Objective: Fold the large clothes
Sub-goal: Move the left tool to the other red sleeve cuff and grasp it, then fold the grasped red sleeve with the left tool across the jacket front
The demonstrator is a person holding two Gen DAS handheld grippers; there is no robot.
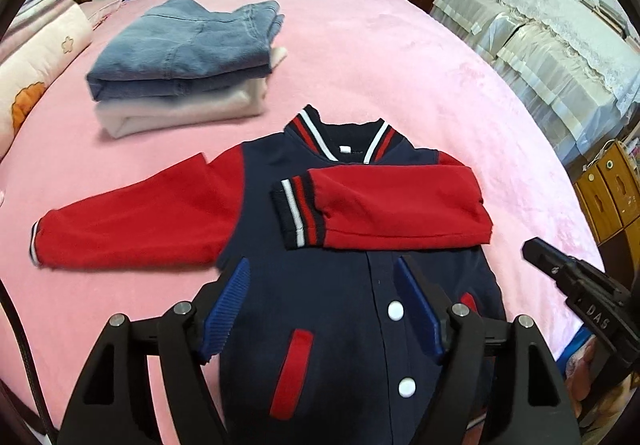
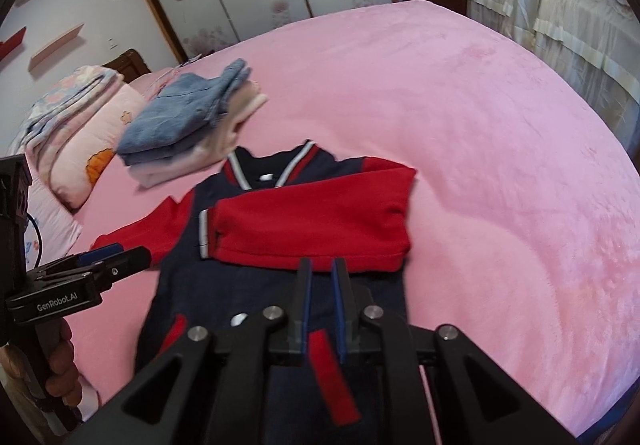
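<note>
A navy baseball jacket [image 1: 332, 305] with red sleeves lies face up on the pink bed [image 1: 380, 57]. Its right-hand sleeve [image 1: 392, 205] is folded across the chest; the left-hand sleeve [image 1: 132, 229] lies spread out to the side. My left gripper [image 1: 324, 277] is open and empty, hovering over the jacket's lower front. My right gripper [image 2: 322, 277] hovers over the jacket [image 2: 240, 285] just below the folded sleeve [image 2: 312, 225], jaws nearly closed with a narrow gap, holding nothing. Each gripper shows in the other's view: the right gripper [image 1: 580, 289], the left gripper [image 2: 104, 261].
A stack of folded clothes, jeans [image 1: 188, 49] on a pale garment [image 1: 180, 109], sits behind the jacket. Pillows and folded bedding [image 2: 76, 133] lie at the left. A covered sofa [image 1: 540, 57] and wooden cabinets [image 1: 612, 185] stand to the right of the bed.
</note>
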